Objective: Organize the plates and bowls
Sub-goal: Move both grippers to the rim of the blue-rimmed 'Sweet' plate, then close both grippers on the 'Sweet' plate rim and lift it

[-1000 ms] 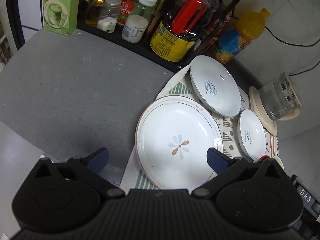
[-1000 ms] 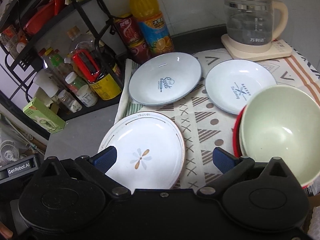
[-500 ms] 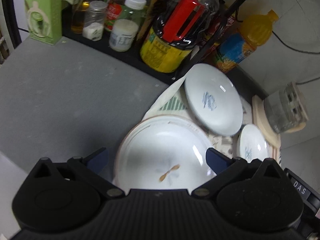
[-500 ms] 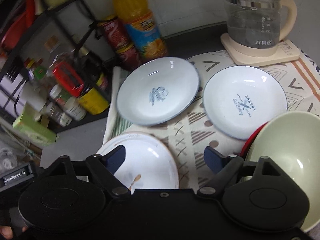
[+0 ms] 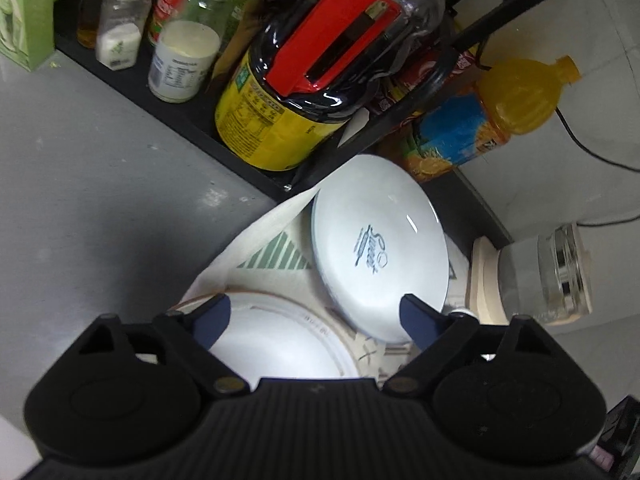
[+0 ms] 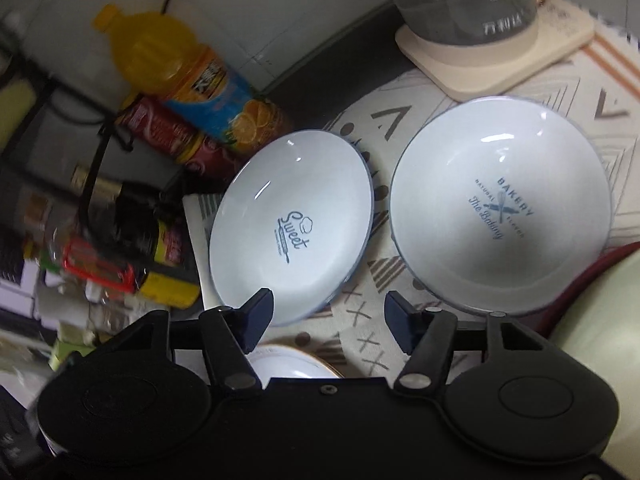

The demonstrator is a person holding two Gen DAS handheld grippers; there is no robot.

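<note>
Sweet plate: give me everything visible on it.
The Sweet plate is a round, shallow, glossy white dish, ceramic by the look, with a thin blue-grey rim and dark blue "Sweet" script with a chef's hat and rolling pin at its centre. It is empty and unstacked, face up on the patterned cloth, beside the Bakery plate without touching it. The juice bottle stands behind it. The right gripper is open at its near edge; contact can't be told.

The black body of the left gripper (image 5: 312, 316) is covering most of the gold-rimmed white plate (image 5: 280, 344). The pale green bowl (image 6: 600, 344) is running off the right edge, and the shelf bottles (image 6: 100, 264) are blurring together.
</note>
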